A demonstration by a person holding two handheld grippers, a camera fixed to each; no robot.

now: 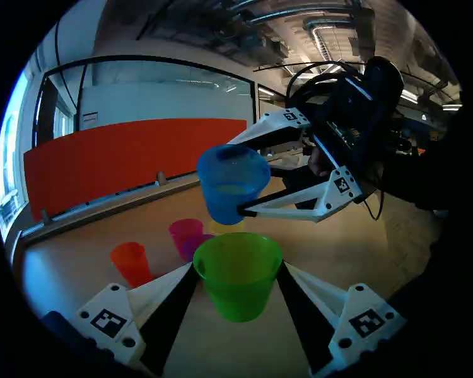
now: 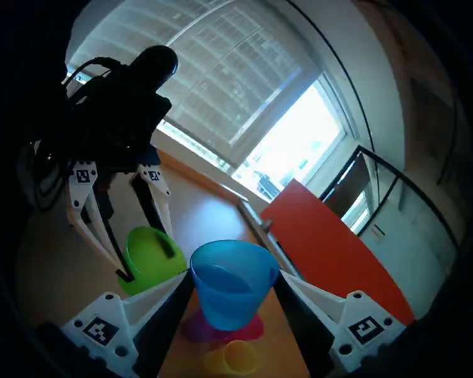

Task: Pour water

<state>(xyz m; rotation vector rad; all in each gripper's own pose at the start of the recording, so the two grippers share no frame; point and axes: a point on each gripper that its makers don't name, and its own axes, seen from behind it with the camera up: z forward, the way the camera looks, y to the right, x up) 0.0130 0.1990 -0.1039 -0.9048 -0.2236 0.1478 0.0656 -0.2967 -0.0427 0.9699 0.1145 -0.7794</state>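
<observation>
In the left gripper view my left gripper [image 1: 238, 277] is shut on a green cup [image 1: 238, 274], held upright above the wooden table. Beyond and above it the right gripper [image 1: 235, 181] holds a blue cup [image 1: 232, 183], tilted toward the camera with liquid showing inside. In the right gripper view my right gripper [image 2: 232, 293] is shut on that blue cup [image 2: 232, 290], which has water in it. The green cup [image 2: 147, 259] sits lower left between the left gripper's fingers [image 2: 104, 242], tilted in this view.
On the table [image 1: 337, 252] stand an orange cup [image 1: 130, 263], a magenta cup [image 1: 185, 232], a purple cup [image 1: 195, 244] and a yellow cup [image 1: 225, 227]. A red panel [image 1: 129, 157] lines the table's far edge. Purple and yellow cups [image 2: 231, 358] lie below the blue cup.
</observation>
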